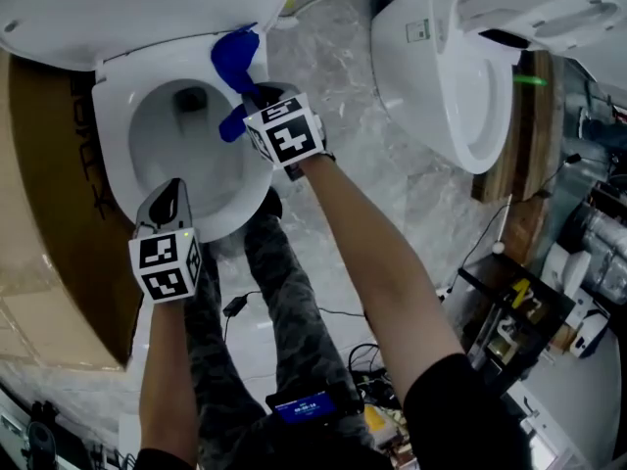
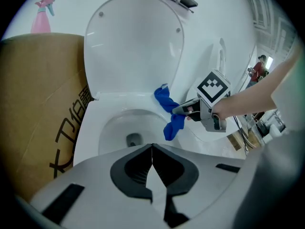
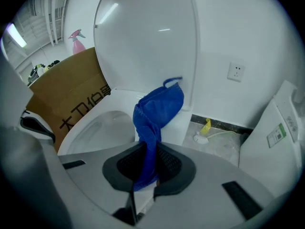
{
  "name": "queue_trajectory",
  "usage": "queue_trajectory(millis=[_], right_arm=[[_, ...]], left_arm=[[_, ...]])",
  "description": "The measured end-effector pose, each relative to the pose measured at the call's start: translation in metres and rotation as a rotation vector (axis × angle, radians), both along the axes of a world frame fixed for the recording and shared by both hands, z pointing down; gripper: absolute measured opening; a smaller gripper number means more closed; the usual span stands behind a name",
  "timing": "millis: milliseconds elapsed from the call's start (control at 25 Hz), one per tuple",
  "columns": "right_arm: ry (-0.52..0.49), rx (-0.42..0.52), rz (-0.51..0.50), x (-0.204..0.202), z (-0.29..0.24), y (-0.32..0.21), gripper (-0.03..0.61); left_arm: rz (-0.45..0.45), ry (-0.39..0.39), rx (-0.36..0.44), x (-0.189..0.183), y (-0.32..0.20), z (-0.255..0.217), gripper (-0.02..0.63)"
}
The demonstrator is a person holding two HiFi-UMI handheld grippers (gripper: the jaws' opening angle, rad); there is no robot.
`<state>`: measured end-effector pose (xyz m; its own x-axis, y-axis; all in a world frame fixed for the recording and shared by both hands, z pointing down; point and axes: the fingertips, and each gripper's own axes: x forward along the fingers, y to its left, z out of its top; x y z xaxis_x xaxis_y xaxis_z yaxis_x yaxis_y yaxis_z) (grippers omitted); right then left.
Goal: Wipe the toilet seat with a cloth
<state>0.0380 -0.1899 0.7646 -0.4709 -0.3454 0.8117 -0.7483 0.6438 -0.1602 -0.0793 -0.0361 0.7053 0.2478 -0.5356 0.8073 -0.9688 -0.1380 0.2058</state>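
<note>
Cloth (image 3: 159, 104) is deep blue w/ a fine mesh-like weave, bunched rather than spread flat. In the right gripper view it rises from btwn the jaws as a narrow twisted strip and swells into a rounded wad at the top, w/ a thin loop or hem sticking up at its upper edge. R gripper (image 3: 147, 168) has its jaws pinching that strip, w/ a short tail of fabric hanging below the pads. In the head view the cloth shows as two blue lobes, a larger one past the fingertips and a smaller one on the near side. It sits at the back right of the toilet seat (image 1: 110, 116), close to where the raised lid (image 2: 133, 46) hinges. The upper lobe looks to be against the seat's rim there, but actual contact can't be told for sure. L gripper (image 2: 152, 149) has its jaws pressed together w/ nothing btwn them, and in the head view it hangs over the front rim of the seat, well apart from the cloth. The bowl (image 1: 186, 130) is white and open below both grippers. A brown cardboard box (image 2: 43, 104) w/ black print stands just beside the toilet, w/ a pink spray bottle (image 2: 44, 15) showing above it. A second toilet (image 1: 460, 76) stands off to the other side, across a strip of marbled floor.
</note>
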Motion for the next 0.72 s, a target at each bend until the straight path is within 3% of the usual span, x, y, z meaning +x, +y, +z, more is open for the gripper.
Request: queue_trajectory(millis=[200,520,720], right_arm=[[0.024,-0.039,0.021,0.031,0.002,0.041,0.048],[-0.021,-0.077,0.049,0.041,-0.012,0.111,0.048],[-0.07,-0.071,0.064,0.036,-0.039,0.148,0.048]], left_arm=[[0.042,-0.011,0.004,0.013,0.013,-0.006,0.012],[0.132,-0.032,0.011,0.018,0.04,-0.013,0.012],[0.29,0.062,0.098,0.032,0.059,-0.029,0.012]])
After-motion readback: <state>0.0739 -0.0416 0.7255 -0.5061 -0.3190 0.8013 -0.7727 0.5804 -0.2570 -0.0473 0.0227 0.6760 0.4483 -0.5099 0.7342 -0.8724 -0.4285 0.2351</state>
